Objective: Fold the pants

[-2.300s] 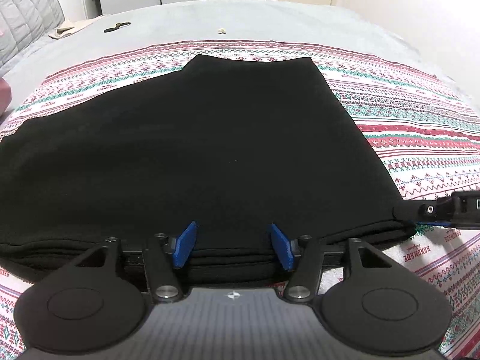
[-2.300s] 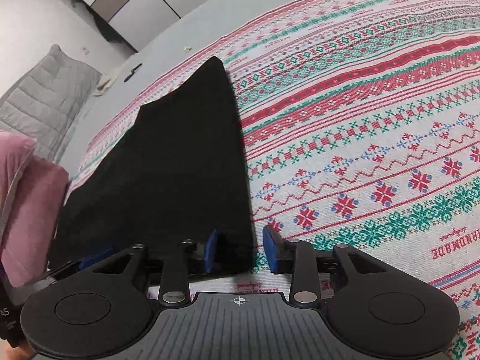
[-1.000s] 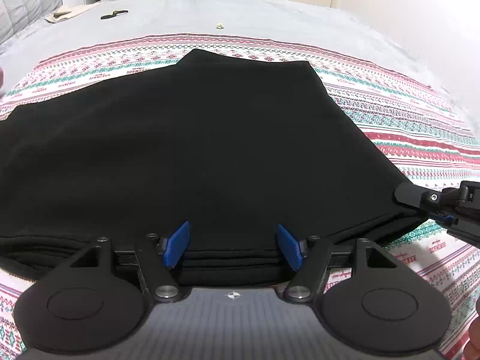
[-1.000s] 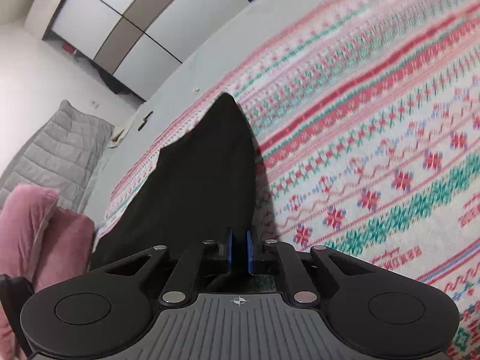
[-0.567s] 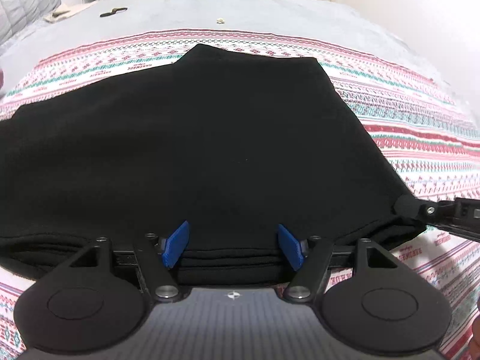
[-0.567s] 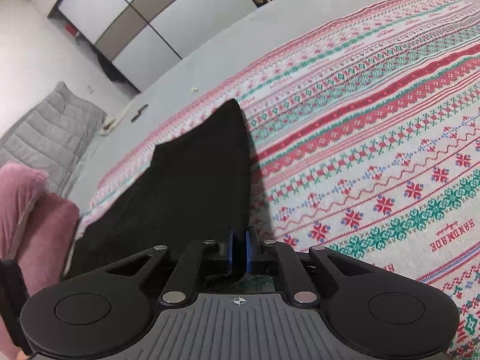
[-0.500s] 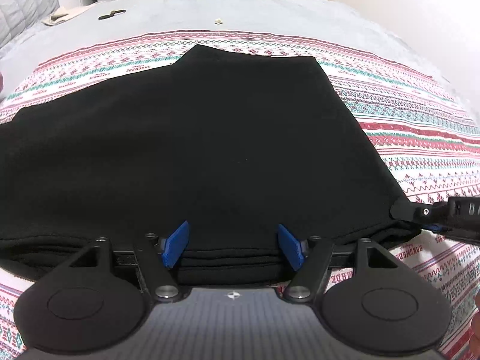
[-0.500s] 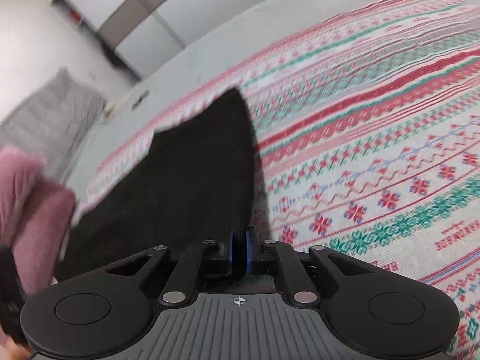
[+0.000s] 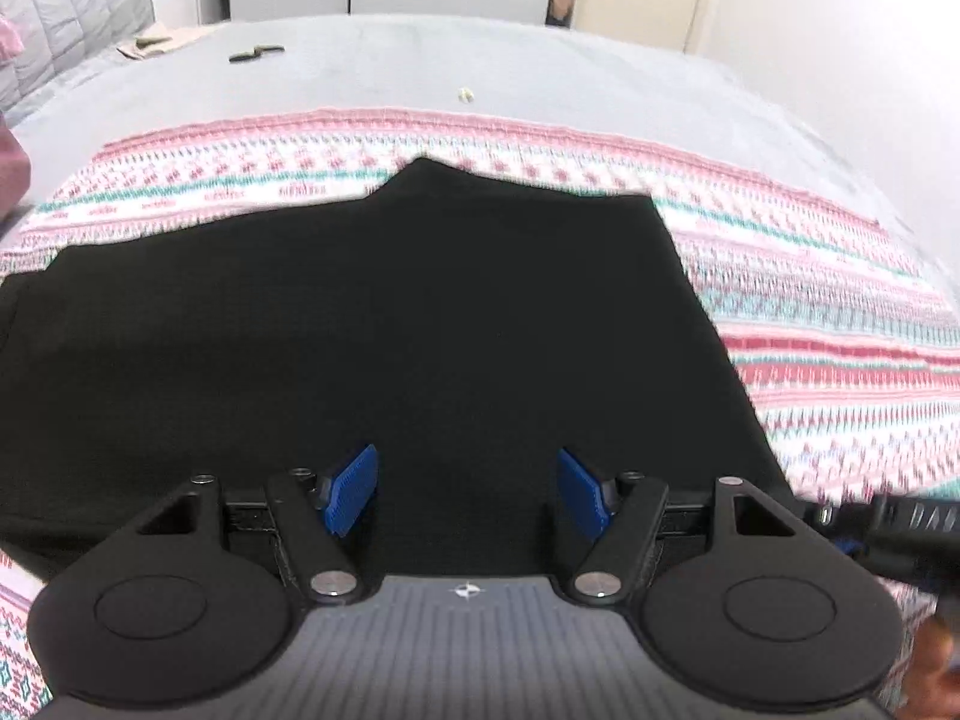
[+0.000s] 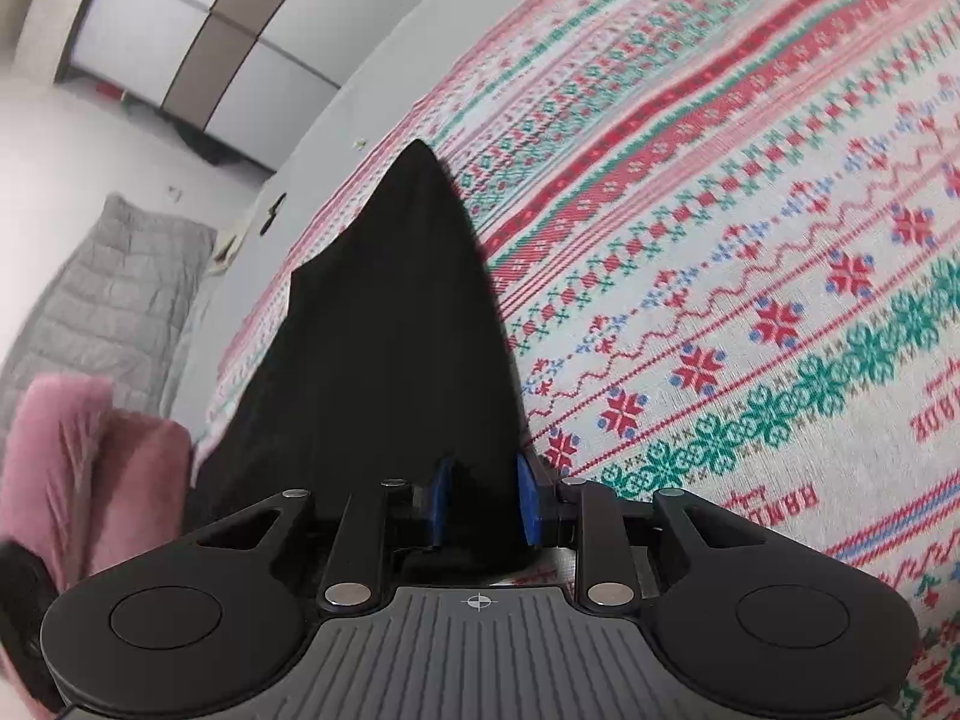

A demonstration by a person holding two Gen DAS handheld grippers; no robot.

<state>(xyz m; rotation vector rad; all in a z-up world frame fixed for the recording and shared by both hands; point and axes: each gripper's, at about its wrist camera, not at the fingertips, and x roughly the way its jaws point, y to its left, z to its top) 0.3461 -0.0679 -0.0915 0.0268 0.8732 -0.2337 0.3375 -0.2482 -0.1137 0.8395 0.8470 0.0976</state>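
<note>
The black pants (image 9: pixel 384 324) lie folded flat on a patterned blanket (image 9: pixel 840 324) on the bed. My left gripper (image 9: pixel 468 489) is open, its blue pads on either side of the pants' near edge. My right gripper (image 10: pixel 479 501) has its blue pads partly apart around the pants' near right corner (image 10: pixel 420 360), the cloth bunched between them. The right gripper's tip shows at the right edge of the left wrist view (image 9: pixel 900 525).
Grey bedsheet (image 9: pixel 480 60) lies beyond the blanket, with a small dark item (image 9: pixel 255 53) and a beige cloth (image 9: pixel 153 42) on it. A pink pillow (image 10: pixel 78 456) and grey quilted headboard (image 10: pixel 114 300) are at the left. Wardrobe doors (image 10: pixel 198 42) stand behind.
My right gripper, shut on the pants' corner half a second ago, has opened partway. The left view has risen and tilted; the pants look further off. The left gripper stays open.
</note>
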